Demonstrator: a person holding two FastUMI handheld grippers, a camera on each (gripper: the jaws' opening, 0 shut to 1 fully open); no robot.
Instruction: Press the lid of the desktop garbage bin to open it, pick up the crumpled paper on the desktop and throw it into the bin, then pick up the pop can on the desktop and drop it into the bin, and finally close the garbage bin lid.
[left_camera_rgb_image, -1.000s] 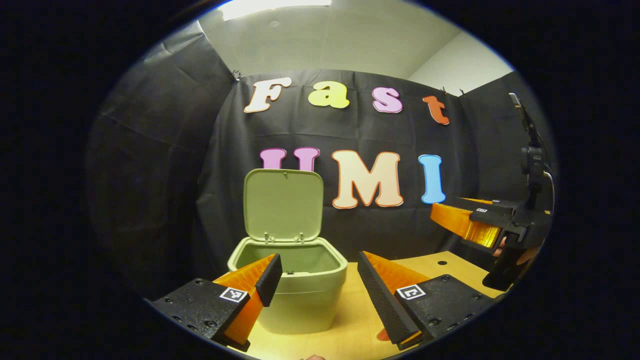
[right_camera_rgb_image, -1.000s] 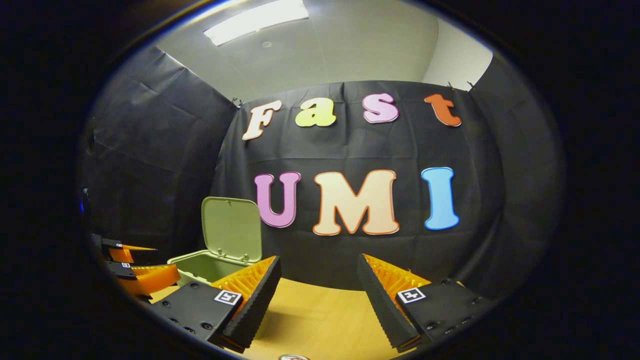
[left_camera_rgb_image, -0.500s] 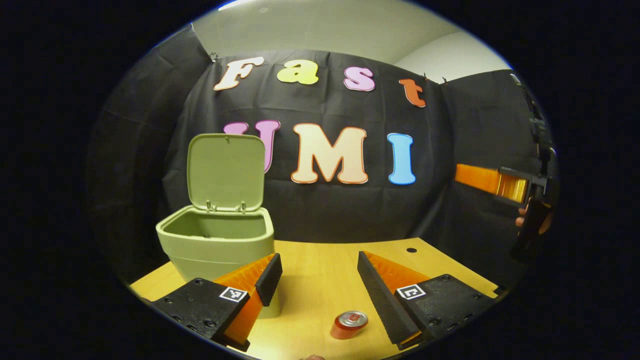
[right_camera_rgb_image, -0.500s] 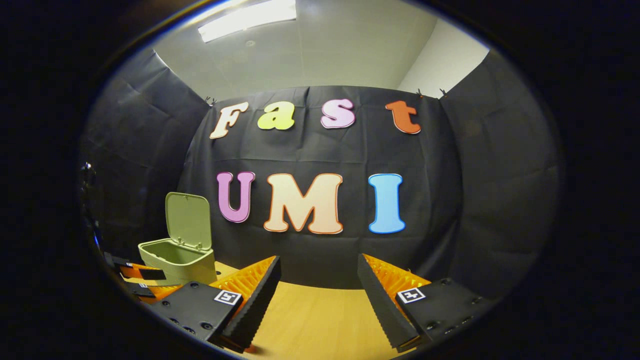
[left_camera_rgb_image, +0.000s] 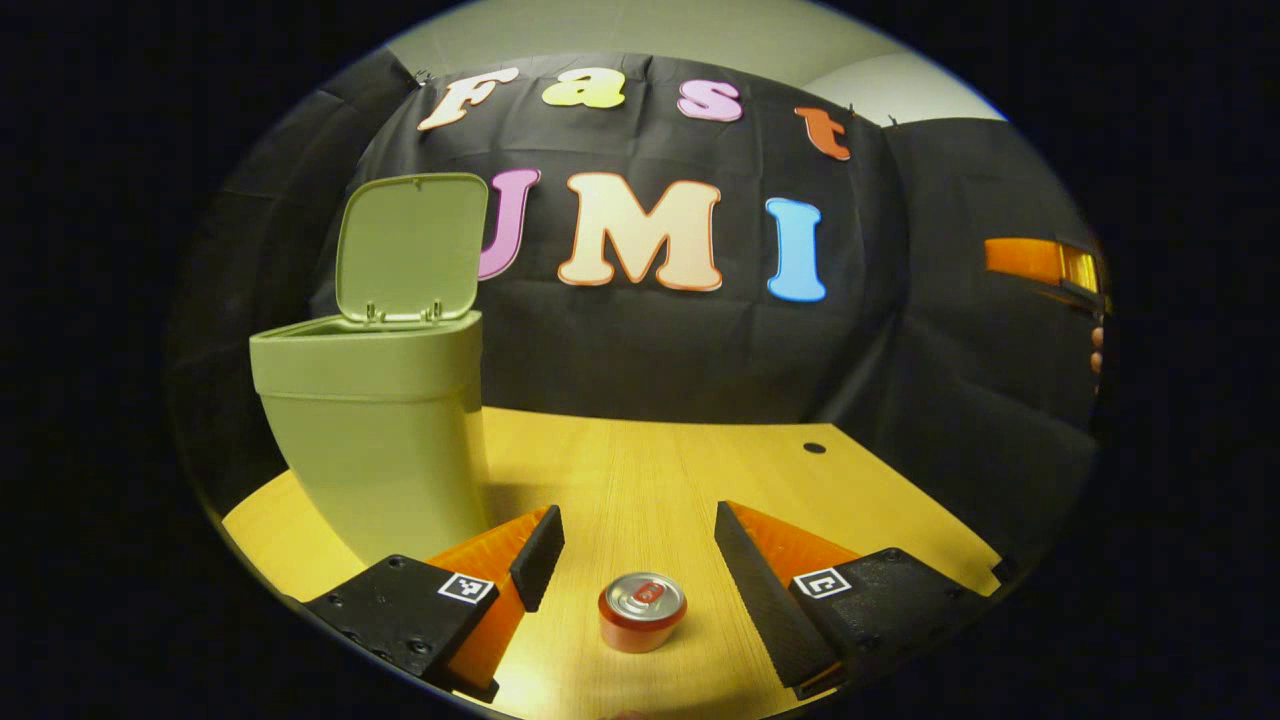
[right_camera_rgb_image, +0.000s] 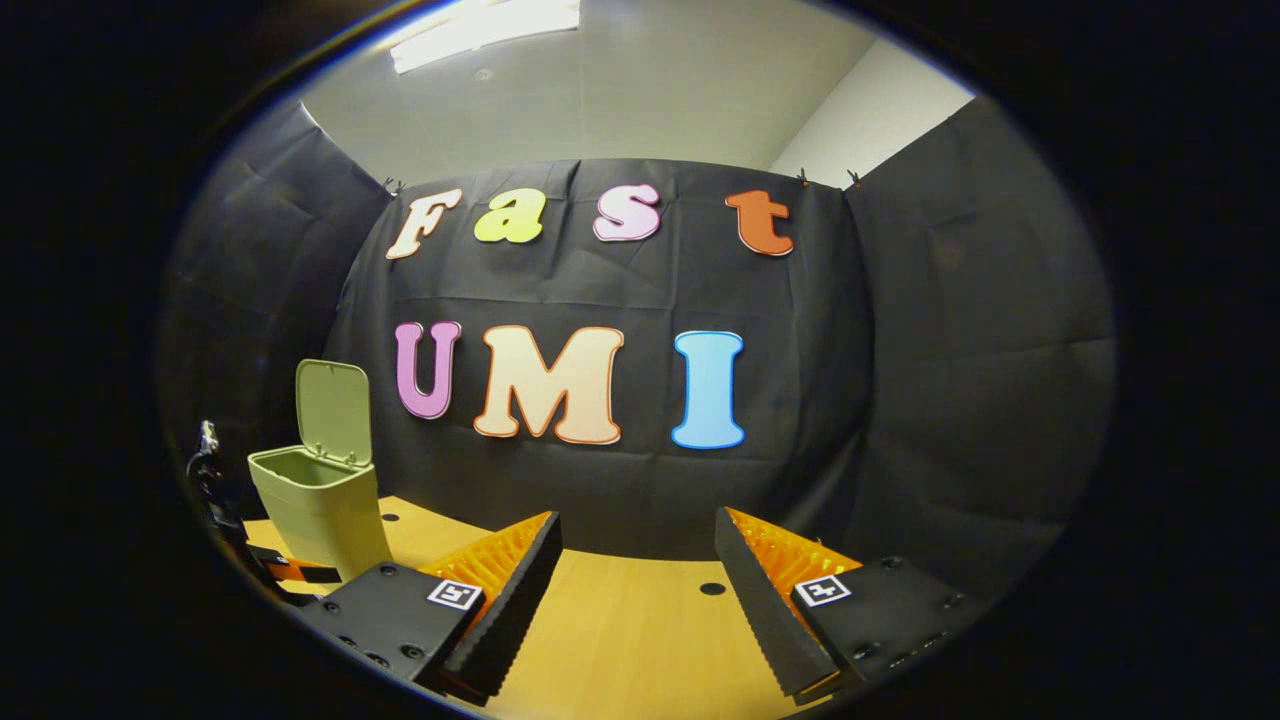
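Observation:
The pale green bin (left_camera_rgb_image: 385, 420) stands on the wooden desk at the left in the left gripper view, its lid (left_camera_rgb_image: 410, 248) swung up and open. A red pop can (left_camera_rgb_image: 642, 610) stands upright on the desk, low between the fingers of my left gripper (left_camera_rgb_image: 637, 565), which is open and touches nothing. In the right gripper view my right gripper (right_camera_rgb_image: 638, 585) is open and empty above the desk, with the bin (right_camera_rgb_image: 318, 500) far off at the left. The right gripper (left_camera_rgb_image: 1040, 262) also appears high at the right edge of the left gripper view, held by a hand.
The wooden desk (left_camera_rgb_image: 700, 470) has a small round hole (left_camera_rgb_image: 814, 448) at its back right. Black cloth walls close it in behind and at both sides. Part of the left gripper (right_camera_rgb_image: 290, 570) shows beside the bin in the right gripper view.
My left gripper has dropped low and moved right from over the bin toward the can, which now sits between its fingers. The right gripper has swung right and away from the bin.

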